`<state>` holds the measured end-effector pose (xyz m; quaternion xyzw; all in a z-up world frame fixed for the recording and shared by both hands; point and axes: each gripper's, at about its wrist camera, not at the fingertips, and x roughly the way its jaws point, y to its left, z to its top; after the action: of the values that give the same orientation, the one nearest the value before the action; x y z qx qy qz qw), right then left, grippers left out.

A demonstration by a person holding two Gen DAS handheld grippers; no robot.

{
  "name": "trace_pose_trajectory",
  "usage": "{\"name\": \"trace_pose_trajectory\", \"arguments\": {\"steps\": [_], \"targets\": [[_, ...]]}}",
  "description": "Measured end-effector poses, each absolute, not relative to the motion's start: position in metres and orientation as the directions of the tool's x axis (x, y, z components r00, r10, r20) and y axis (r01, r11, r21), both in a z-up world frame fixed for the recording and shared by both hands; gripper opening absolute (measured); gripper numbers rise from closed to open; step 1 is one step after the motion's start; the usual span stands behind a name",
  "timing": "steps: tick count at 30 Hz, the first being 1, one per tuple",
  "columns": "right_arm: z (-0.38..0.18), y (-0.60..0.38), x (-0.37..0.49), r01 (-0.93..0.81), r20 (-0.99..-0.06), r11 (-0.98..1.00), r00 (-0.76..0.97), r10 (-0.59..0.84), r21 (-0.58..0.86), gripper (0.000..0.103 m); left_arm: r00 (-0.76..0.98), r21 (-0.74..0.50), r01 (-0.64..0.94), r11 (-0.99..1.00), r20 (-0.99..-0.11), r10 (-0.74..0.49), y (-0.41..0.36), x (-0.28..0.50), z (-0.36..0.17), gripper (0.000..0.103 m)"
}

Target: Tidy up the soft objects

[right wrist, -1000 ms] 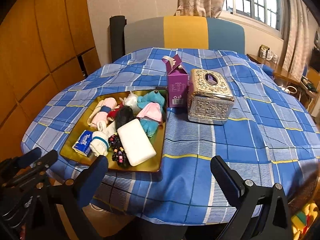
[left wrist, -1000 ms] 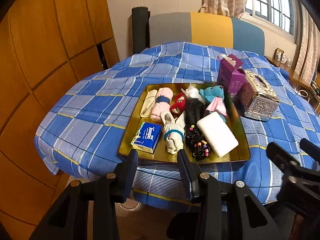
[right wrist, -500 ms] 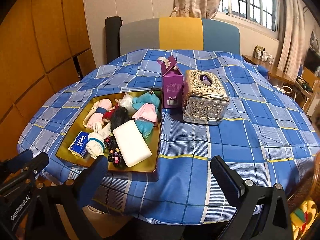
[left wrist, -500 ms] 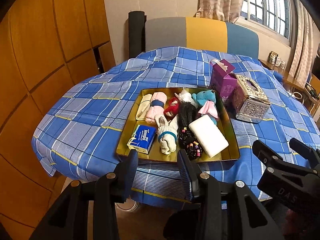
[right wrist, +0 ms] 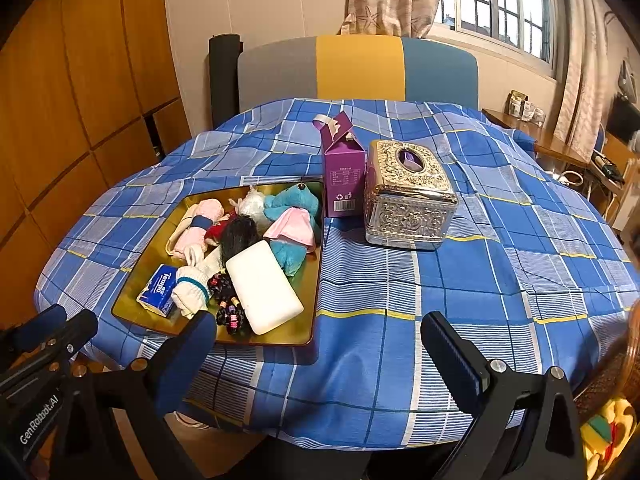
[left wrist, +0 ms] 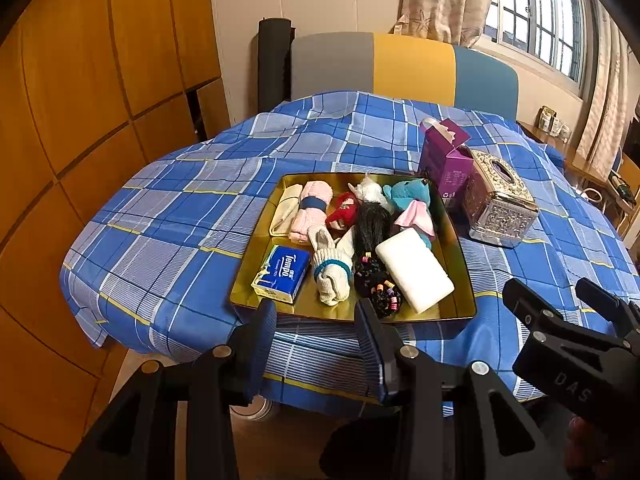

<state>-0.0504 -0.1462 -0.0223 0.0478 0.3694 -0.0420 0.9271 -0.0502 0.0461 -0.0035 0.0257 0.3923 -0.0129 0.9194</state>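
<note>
Round table under a blue plaid cloth [right wrist: 400,340]; gold square metal tray [left wrist: 452,240] sits near its front-left edge, holding all the soft things in a loose heap. Left to right on the tray: blue Tempo tissue pack [left wrist: 282,274] at the front-left corner, cream folded cloth [left wrist: 285,210] and pink rolled towel with a blue band [left wrist: 310,210] along the left side toward the back, white sock with a teal stripe [left wrist: 332,270] at the front middle, red knit piece [left wrist: 344,212] behind it, black hair bundle with coloured elastics [left wrist: 372,248] running front to back, white crinkled bag [left wrist: 372,191] at the back edge, white oblong sponge [left wrist: 414,274] front-right, teal plush toy in a pink dress [left wrist: 412,204] at the back-right corner. Off the tray, right of it: purple carton with a handle [right wrist: 343,178], touching or just beside a silver embossed tissue box [right wrist: 408,196]. Left gripper [left wrist: 316,324] hangs off the table's front edge, just short of the tray, fingers parted, nothing between them. Right gripper [right wrist: 320,336] is spread wide, empty, over the front edge right of the tray. Step is ambiguous: soft items gathered on the tray could be a finished collection or a pile awaiting sorting. Either way both tools are free and no grasp is under way.
</note>
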Motion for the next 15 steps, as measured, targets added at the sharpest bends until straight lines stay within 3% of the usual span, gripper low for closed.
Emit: {"name": "trace_pose_trajectory", "arguments": {"steps": [15], "targets": [[-0.0222,-0.1479,-0.0511,0.122,-0.688,0.99,0.724,-0.044,0.065,0.103,0.683,0.028,0.045,0.999,-0.73,-0.01,0.0452,-0.0511,-0.0043,0.041]]}}
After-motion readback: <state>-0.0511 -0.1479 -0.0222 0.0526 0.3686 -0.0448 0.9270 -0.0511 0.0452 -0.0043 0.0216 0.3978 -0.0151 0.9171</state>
